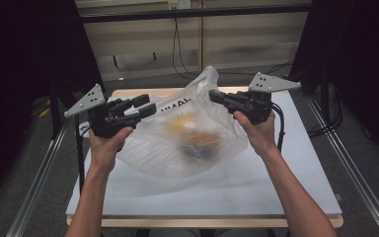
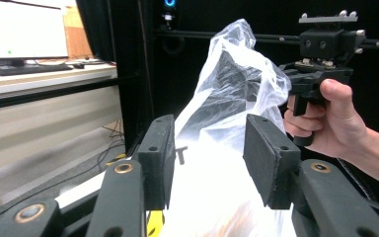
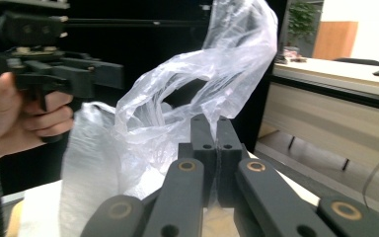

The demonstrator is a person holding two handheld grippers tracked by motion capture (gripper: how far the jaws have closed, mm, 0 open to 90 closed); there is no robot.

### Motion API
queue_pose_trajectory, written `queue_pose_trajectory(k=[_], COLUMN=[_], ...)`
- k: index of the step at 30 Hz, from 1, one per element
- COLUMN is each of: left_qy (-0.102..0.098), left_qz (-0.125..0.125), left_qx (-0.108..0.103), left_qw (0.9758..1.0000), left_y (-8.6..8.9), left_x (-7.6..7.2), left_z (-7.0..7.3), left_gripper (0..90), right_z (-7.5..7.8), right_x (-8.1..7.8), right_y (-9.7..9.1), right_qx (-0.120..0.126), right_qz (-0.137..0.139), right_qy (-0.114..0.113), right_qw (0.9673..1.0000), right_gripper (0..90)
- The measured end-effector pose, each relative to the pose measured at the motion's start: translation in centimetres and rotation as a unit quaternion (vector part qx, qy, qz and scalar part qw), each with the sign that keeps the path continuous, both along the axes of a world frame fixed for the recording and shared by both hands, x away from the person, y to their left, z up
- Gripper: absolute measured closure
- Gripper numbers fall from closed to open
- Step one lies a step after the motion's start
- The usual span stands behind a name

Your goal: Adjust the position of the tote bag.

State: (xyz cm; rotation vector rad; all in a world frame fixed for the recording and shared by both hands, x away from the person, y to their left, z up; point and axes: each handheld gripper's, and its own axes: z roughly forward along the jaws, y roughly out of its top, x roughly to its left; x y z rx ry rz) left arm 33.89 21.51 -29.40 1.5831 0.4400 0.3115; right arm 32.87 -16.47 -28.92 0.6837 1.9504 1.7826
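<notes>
The right gripper (image 3: 216,129) has its jaws closed on a fold of the clear plastic bag (image 1: 177,143), near the bag's raised mouth. The left gripper (image 2: 212,158) has its jaws apart, with bag film between them but not clamped. The bag rests on the white table (image 1: 276,182), its upper part lifted between the two tools. Yellow and orange contents (image 1: 195,133) lie inside, too blurred to identify.

Risks:
- The thin film may tear or slip where the right jaws pinch it, since only one narrow fold carries the load.
- If the left jaws close on too little film, the mouth may collapse instead of opening.
- Lifting the bag further on one side may tip the contents toward the opening.

Surroundings: dark frame rails (image 1: 192,12) cross behind the table, and cables (image 1: 177,54) hang at the far wall. Nothing on the tabletop obstructs either tool.
</notes>
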Motion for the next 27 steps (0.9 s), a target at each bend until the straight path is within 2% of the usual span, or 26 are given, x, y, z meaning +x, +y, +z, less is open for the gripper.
queue_pose_trajectory(k=[5,8,10,12,15,18,20,22,27], left_qy=[0.013,0.019,0.024,0.023,0.024,0.022,0.018,0.017,0.016], left_qz=[0.036,0.046,0.053,0.075,0.064,0.058,0.058,0.056,0.07], left_qx=[0.0,0.002,0.016,0.029,0.026,0.021,0.035,0.025,0.004], left_qw=[0.9993,0.9987,0.9982,0.9965,0.9973,0.9979,0.9975,0.998,0.9974], left_y=[1.6,2.3,2.5,2.7,3.1,3.4,4.0,4.7,6.4], left_x=[0.4,0.4,0.4,0.2,0.3,0.3,0.3,0.3,0.0], left_z=[-0.7,-0.8,-0.8,-0.7,-0.7,-0.6,-0.4,-0.4,-0.2], left_gripper=[54.6,54.3,54.1,52.8,51.4,50.1,48.1,47.9,46.3], right_z=[0.1,0.1,0.1,0.1,0.0,-0.3,-0.3,-0.4,-0.1], right_x=[-0.1,-0.2,-0.2,-0.3,-0.5,-0.7,-0.8,-1.0,-1.3], right_y=[-1.0,-1.5,-1.9,-2.2,-2.9,-3.6,-3.9,-4.2,-5.4], right_qx=[0.012,0.012,0.011,0.013,0.018,0.012,0.012,0.015,0.02], right_qz=[-0.011,-0.017,-0.022,-0.025,-0.031,-0.038,-0.042,-0.044,-0.057], right_qy=[-0.004,-0.006,-0.006,-0.008,-0.008,-0.007,-0.007,-0.009,-0.012], right_qw=[0.9999,0.9998,0.9997,0.9996,0.9993,0.9992,0.999,0.9989,0.9981], right_gripper=[90.0,90.0,90.0,90.0,90.0,90.0,90.0,90.0,90.0])
